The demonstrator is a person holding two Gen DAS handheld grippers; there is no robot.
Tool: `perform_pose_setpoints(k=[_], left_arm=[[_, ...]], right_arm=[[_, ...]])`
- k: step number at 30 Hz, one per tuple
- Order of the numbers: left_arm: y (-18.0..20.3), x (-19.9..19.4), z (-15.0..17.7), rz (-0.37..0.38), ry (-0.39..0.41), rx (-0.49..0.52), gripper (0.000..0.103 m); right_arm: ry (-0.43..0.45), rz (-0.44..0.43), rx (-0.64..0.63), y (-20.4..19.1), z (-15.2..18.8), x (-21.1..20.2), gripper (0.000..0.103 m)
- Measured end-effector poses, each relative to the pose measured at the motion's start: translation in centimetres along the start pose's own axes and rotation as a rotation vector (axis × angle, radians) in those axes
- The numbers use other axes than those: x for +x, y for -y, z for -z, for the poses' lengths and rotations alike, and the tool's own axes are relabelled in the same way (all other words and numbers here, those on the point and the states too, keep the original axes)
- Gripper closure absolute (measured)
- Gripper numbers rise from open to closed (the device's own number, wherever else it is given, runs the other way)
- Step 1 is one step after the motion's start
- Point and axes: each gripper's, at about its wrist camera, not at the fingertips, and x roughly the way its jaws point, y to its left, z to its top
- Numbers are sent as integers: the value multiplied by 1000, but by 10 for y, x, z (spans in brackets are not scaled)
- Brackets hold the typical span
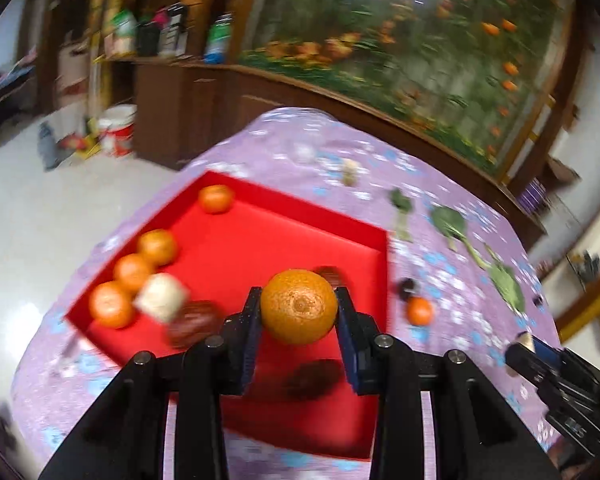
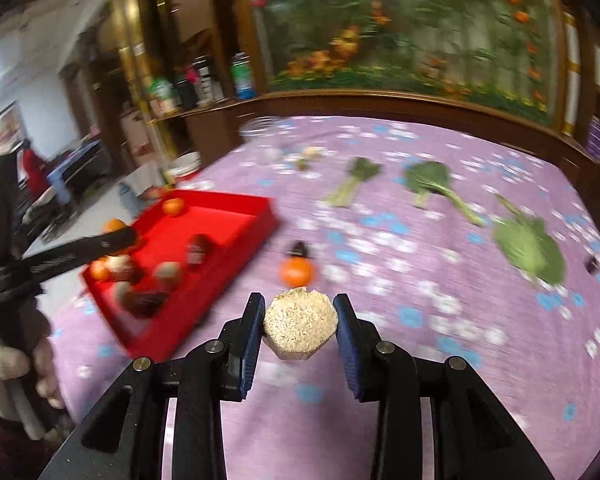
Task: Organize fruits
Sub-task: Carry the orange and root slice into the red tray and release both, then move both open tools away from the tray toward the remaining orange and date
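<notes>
My left gripper (image 1: 298, 310) is shut on an orange tangerine (image 1: 299, 306) and holds it above the red tray (image 1: 284, 236). The tray holds several tangerines (image 1: 216, 199), a pale beige cake-like piece (image 1: 162, 297) and dark brown fruits (image 1: 192, 322). My right gripper (image 2: 300, 322) is shut on a pale beige speckled round piece (image 2: 300, 326) above the purple cloth, right of the tray (image 2: 220, 216). A loose tangerine (image 2: 297, 271) lies on the cloth just ahead, with a small dark fruit (image 2: 300, 249) behind it. The left gripper (image 2: 100, 246) shows over the tray in the right wrist view.
A purple flowered tablecloth (image 2: 420, 280) covers the table. Green leafy vegetables (image 2: 528, 246) lie at the right and far side, with small pale items (image 2: 312, 152) at the back. A wooden cabinet (image 2: 220, 124) with bottles stands behind. The floor drops off left of the tray.
</notes>
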Motion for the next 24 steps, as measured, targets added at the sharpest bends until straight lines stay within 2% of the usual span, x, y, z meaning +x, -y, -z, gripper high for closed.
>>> perform_pose_setpoints(k=[4,10,13,14,16,17,18,19,21,24], left_arm=[[-30,13,-5,-13,-31,-55,69],[-43,49,-28,-17,-88,-16,69],[-46,60,-36,-12,-103,-15,69],[-47,61,-38,-11,-106,-16,67],[-49,59,-39,4,-98,-20,57],[-49,58,-39,11,-92,-24,53],[-50,53,-38,18,-80,-33,49],[-51,49,-36,24,-71,-43,48],[-51,43,-35,32,-64,-56,47],[-47,32,-34,30,-39,-60,47]], right_arm=[[-27,-55,-63,-41,-14,20,65],[-122,-93,-112,-84,-28,79,64],[-138,-82,-120,-94,-28,99,64],[-141,-79,-121,-96,-29,105,64],[-152,-89,-119,-99,-29,115,63],[-156,-90,-119,-101,-28,118,61],[-157,-86,-119,-102,-28,120,55],[-151,-82,-120,-102,-28,120,47],[-131,-79,-111,-100,-28,117,38],[-104,-75,-82,-93,-28,107,38]])
